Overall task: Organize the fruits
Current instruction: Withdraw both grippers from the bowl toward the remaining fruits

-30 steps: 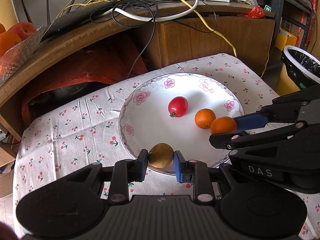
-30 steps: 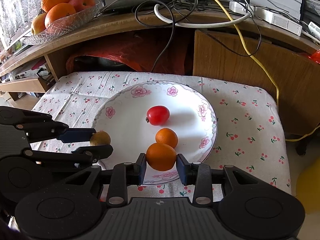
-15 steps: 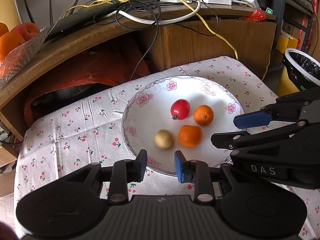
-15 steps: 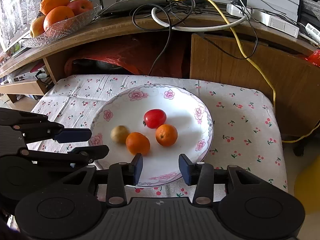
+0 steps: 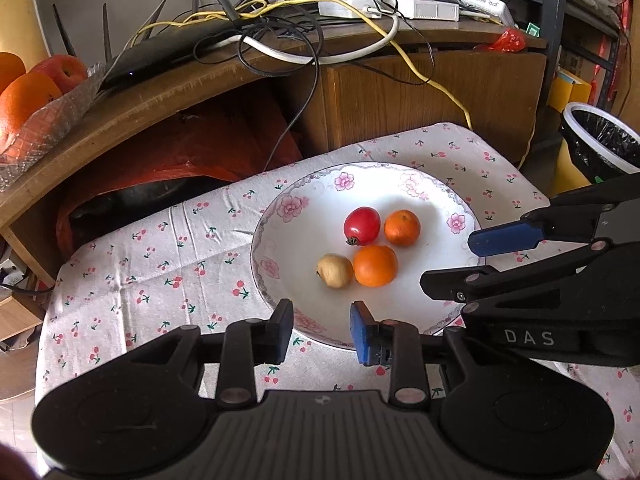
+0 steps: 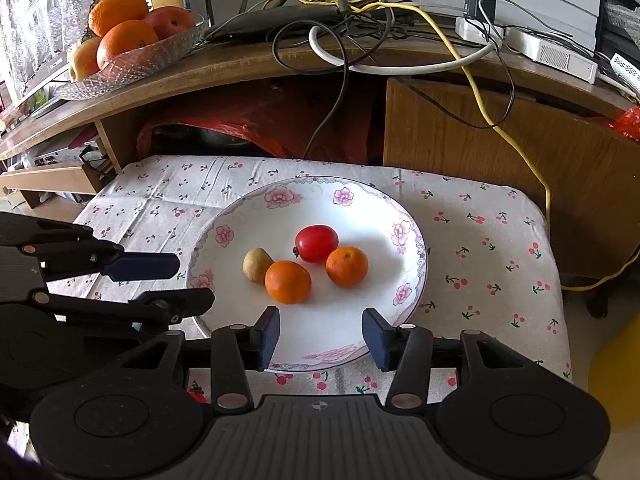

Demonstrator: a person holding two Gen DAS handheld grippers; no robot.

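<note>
With all four fruits lying together in the flowered plate [image 6: 416, 248], the sorting looks nearly done to me. From left to right, the left gripper [image 5: 322, 330] hangs released and empty at the plate's near rim; in the dish sit a small brown fruit [image 6: 257, 265] touching the nearer orange [image 6: 288, 282], then a red tomato [image 6: 316, 243] and a second orange [image 6: 346, 266] close by; the right gripper [image 6: 320, 338] is spread open, holding nothing. No stray fruit shows on the cherry-print cloth [image 6: 480, 248] over the bench, so little seems left.
</note>
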